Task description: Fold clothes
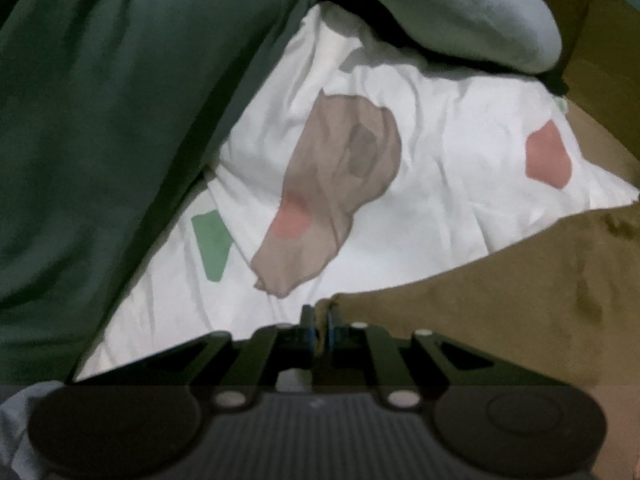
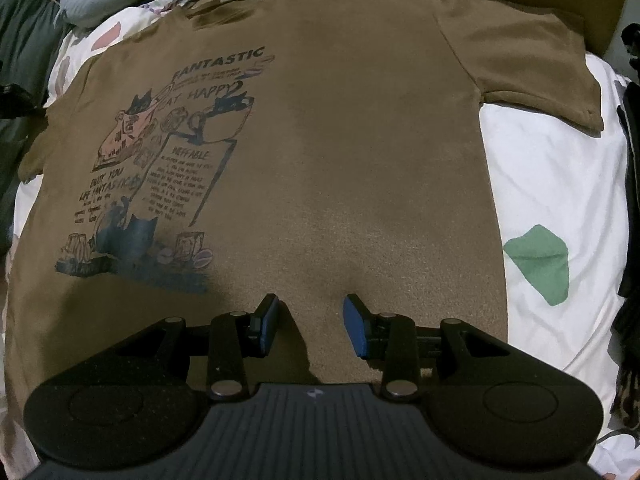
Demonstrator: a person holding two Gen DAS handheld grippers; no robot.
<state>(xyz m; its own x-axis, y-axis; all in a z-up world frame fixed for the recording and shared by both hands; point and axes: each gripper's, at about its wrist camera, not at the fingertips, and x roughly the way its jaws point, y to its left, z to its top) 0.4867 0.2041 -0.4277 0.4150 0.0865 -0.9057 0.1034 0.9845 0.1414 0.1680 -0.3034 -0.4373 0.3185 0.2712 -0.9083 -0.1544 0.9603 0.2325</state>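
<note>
The brown T-shirt [image 2: 320, 160] lies flat on the white sheet [image 2: 552, 168], collar far, hem near. Left gripper [image 1: 319, 322] is pinched together, seemingly on the shirt's left hem corner. Right gripper [image 2: 311, 328], jaws apart and empty, hovers over the hem, nearer its right side.

The brown T-shirt [image 2: 320, 152] lies spread flat, print side up, on a white bed sheet [image 2: 552, 184] with green and pink patches, its collar at the far end and its hem nearest the right wrist camera. A dark print of cats, cups and an open book, with the words "FANTASTIC" and "HAPPY", covers the left half of its body in that view, and one short sleeve [image 2: 532, 64] lies out flat to the right. In the left wrist view a corner of the shirt's edge [image 1: 480, 320] lies over the sheet.
</note>
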